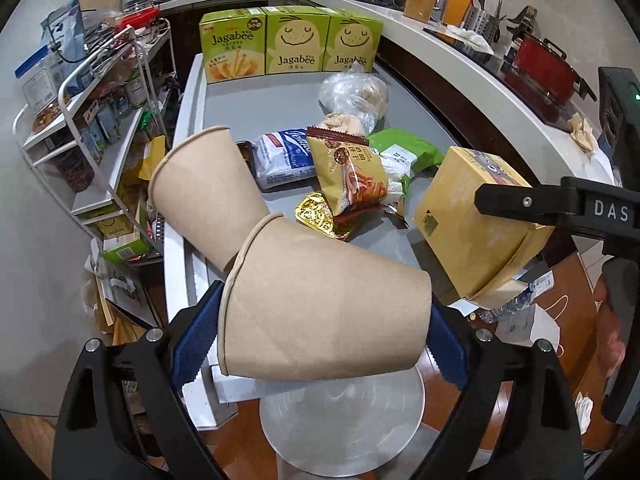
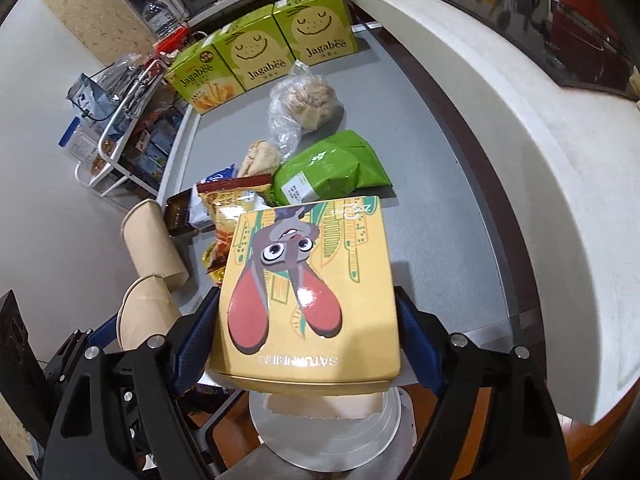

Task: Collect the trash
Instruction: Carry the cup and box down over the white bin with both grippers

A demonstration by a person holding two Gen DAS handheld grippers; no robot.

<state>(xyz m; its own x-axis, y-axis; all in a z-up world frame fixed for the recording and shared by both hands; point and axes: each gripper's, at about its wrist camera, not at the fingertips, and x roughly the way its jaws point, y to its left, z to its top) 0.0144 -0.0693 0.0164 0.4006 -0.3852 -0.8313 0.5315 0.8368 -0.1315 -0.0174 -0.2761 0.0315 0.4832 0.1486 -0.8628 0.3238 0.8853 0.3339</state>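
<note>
Grey flat counter [image 1: 280, 92] below, with a curved white counter [image 2: 500, 120] alongside it. At the far end, three upright green cardboard boxes [image 1: 294, 42] in a row, each printed "Jagabee", two with a smiling face, one with a fries picture.

Held off the grey counter in the right tool [image 2: 308, 344]: a flat yellow cardboard box [image 2: 310, 288] printed with a grey cartoon rabbit with red ears, upside down to the camera, "SATURNBIRD" along its near edge and "Zootopia" at the far corner; blue pads pressed against both its sides. Black arm of that tool marked "DAS" in the left view.

Clamped in the left tool [image 1: 320, 340]: two brown paper cups [image 1: 320, 308], one nested into the other at an angle, the nearer cup squeezed between the blue pads [image 1: 192, 340], rims toward the left.

Still lying on the grey counter: a green plastic mailer bag [image 2: 332, 168] with a white label, text too small to read; a clear plastic bag [image 2: 304, 100] holding something beige; a white and blue tissue pack [image 1: 284, 156] marked "Tempo"; a yellow snack wrapper [image 1: 348, 172] with red edge; a crumpled gold foil wrapper [image 1: 316, 212]; a balled brown paper napkin [image 2: 260, 156].
</note>
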